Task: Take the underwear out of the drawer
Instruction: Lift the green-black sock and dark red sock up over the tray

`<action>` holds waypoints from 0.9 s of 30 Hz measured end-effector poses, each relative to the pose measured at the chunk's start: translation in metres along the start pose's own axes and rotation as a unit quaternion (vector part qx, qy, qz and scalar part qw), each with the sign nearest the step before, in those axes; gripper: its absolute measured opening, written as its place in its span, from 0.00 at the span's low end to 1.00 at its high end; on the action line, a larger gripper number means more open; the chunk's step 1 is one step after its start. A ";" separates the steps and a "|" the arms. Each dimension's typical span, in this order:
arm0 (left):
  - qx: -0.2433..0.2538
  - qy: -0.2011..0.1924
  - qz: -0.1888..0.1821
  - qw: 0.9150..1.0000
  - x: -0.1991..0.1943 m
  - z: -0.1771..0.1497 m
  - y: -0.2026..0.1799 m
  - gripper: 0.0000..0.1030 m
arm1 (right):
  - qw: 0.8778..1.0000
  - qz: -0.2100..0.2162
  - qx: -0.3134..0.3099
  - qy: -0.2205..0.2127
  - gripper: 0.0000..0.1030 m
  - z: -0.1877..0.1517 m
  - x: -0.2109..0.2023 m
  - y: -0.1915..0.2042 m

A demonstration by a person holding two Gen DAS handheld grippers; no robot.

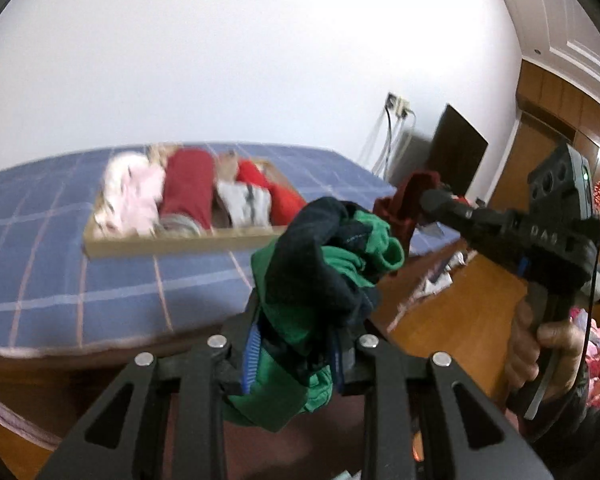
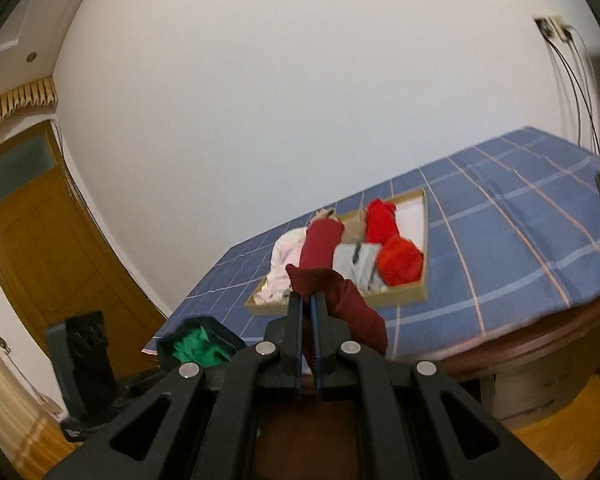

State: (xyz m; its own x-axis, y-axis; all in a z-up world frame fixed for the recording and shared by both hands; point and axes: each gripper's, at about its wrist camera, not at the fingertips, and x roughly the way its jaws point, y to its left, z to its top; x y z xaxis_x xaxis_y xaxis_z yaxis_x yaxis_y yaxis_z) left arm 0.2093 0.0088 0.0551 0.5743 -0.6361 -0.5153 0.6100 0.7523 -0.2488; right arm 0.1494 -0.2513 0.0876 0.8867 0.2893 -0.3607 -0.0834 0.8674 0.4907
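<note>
Crumpled green-and-navy underwear [image 1: 320,264] clamped in left claw [image 1: 296,364]; dark red pair [image 2: 340,300] in right claw [image 2: 309,320].

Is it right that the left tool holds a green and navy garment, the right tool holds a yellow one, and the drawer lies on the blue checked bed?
Not quite: the garment in the right tool is dark red, not yellow, as the right wrist view shows. The left tool does hold the green and navy garment, and the drawer lies on the blue checked bed.
</note>
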 end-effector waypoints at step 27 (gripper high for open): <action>-0.021 -0.029 0.108 0.994 0.120 0.147 0.036 0.25 | 0.994 -0.098 -0.048 0.004 0.05 0.116 0.140 -0.031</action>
State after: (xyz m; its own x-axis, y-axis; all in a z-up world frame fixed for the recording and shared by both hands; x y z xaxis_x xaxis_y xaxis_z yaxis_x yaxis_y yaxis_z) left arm 0.3806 -0.0660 0.1046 0.7204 -0.4670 -0.5128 0.4464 0.8780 -0.1725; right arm 0.3292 -0.2850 0.1136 0.8860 0.1134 -0.4495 0.0480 0.9419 0.3323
